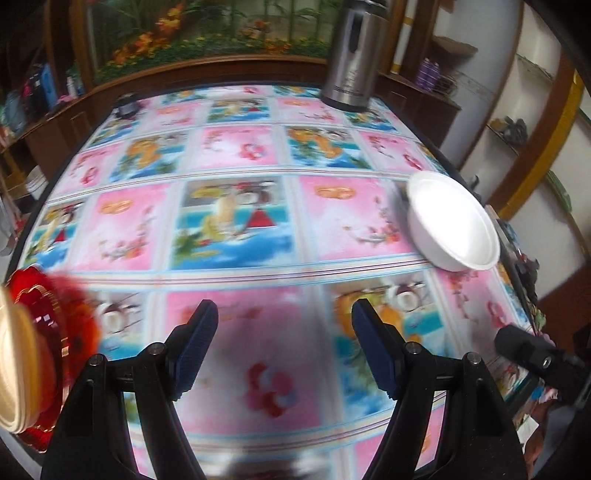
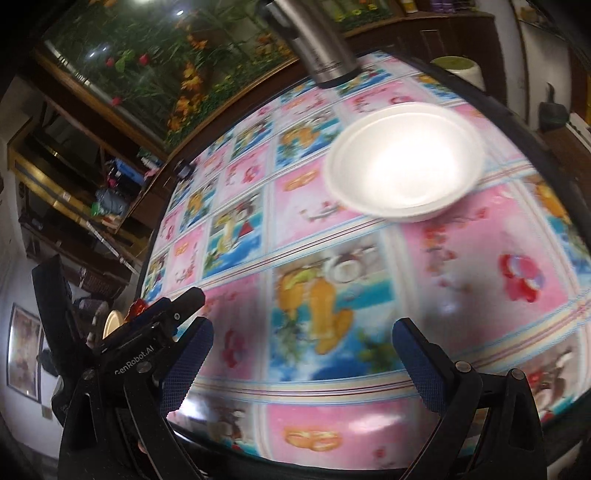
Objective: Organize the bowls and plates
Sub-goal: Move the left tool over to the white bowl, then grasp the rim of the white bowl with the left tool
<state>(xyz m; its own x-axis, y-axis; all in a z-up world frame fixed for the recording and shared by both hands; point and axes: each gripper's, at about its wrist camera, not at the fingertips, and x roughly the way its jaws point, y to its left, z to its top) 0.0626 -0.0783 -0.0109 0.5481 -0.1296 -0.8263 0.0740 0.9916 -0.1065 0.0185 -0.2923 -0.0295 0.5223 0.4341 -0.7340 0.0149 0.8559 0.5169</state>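
table: colourful picture-tile cloth (image 1: pixel 236 221) | 12 o'clock: flower mural (image 1: pixel 207 33), steel thermos (image 1: pixel 351 55) | 2 o'clock: wooden shelves (image 1: pixel 532 122) | white wall (image 2: pixel 11 122)

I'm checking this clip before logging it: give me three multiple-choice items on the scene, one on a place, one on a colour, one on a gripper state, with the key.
1. Where does the steel flask stand?
A. at the table's far edge
B. inside the bowl
C. between the left gripper's fingers

2. What colour is the bowl?
A. red
B. white
C. blue

3. How is the right gripper?
A. shut on the bowl
B. shut on nothing
C. open and holding nothing

Key: 1 A, it stands upright beyond the patterned tablecloth; 2 B, it is plain white in both views; 3 C, its fingers are spread with only tablecloth between them.
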